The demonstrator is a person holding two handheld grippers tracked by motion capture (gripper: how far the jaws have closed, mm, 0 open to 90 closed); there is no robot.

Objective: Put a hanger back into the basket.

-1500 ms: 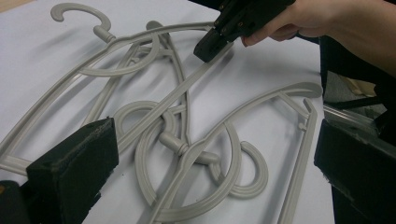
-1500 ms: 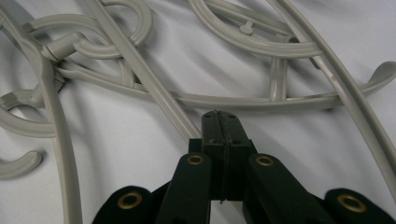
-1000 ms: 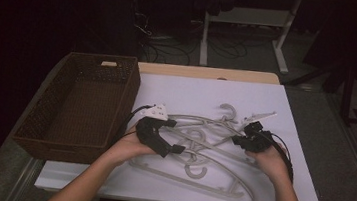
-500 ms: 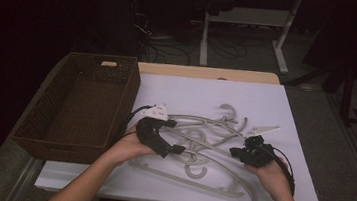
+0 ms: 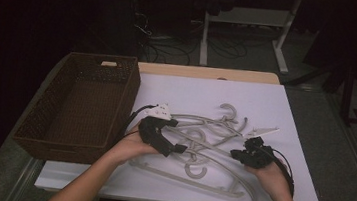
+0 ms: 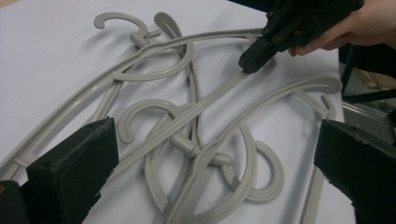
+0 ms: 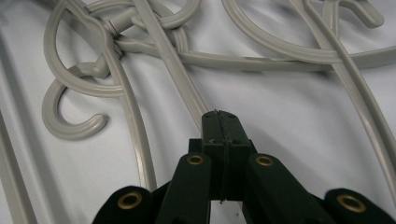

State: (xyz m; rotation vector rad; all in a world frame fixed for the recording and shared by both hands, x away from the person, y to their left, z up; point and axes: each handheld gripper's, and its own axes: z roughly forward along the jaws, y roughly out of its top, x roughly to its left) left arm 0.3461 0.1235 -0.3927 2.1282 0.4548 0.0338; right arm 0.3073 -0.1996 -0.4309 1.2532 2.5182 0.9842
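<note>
white sheeting covers the table [image 5: 286, 107], where a tangle of grey plastic hangers [image 5: 208, 134] lies in the middle, with a brown wicker basket [image 5: 43, 126] just beside it at the left edge. left gripper [image 6: 215, 154] hovers low over the near left part of the tangle with its jaws spread wide, hooks and bars between them but nothing gripped. right gripper [image 7: 220, 116] has its jaws pressed together, tip touching one long hanger bar [image 7: 177, 79]; whether it pinches the bar i cannot tell.
</note>
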